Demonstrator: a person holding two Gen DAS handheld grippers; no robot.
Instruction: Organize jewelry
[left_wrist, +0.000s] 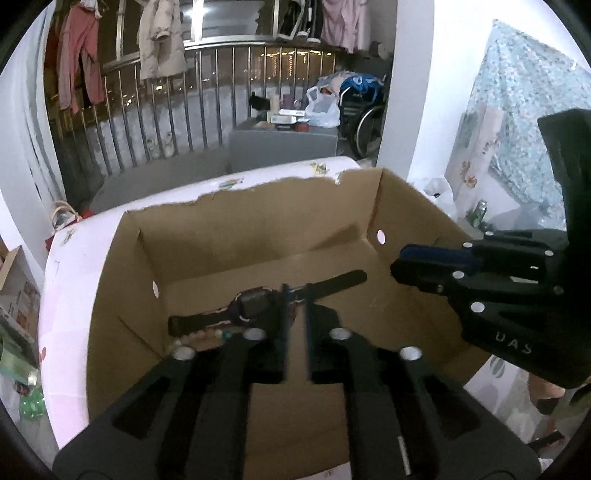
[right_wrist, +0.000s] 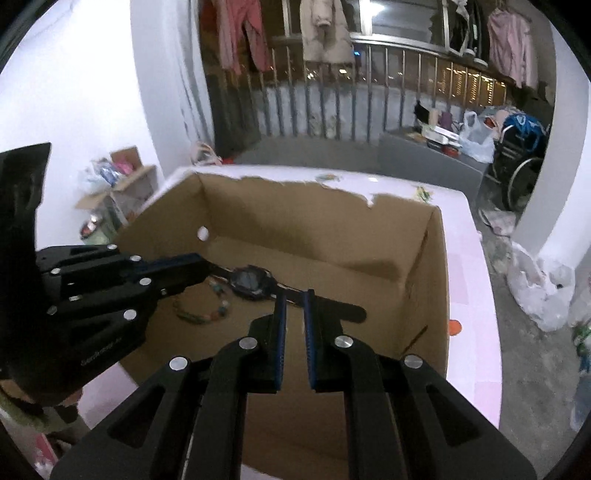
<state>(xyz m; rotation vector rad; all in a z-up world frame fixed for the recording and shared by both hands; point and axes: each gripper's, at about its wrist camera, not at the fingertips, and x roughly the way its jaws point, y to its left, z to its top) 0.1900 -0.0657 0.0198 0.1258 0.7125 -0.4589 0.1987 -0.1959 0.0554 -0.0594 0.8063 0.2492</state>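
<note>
A black digital watch (left_wrist: 255, 304) lies flat on the floor of an open cardboard box (left_wrist: 258, 229); it also shows in the right wrist view (right_wrist: 253, 282). A beaded bracelet (right_wrist: 207, 312) lies beside it, partly seen in the left wrist view (left_wrist: 207, 335). My left gripper (left_wrist: 296, 295) hovers over the watch with its jaws nearly closed and nothing between them; from the right wrist view it (right_wrist: 201, 267) is at the left. My right gripper (right_wrist: 294, 301) is above the watch strap, jaws narrowly apart and empty; in the left wrist view it (left_wrist: 402, 264) hangs over the box's right side.
The box sits on a white and pink table (right_wrist: 469, 258). Behind are a metal railing (left_wrist: 166, 122) with hanging clothes, a grey cabinet (left_wrist: 284, 144) with clutter, a wheelchair (left_wrist: 364, 114) and plastic bags (right_wrist: 539, 291) on the floor.
</note>
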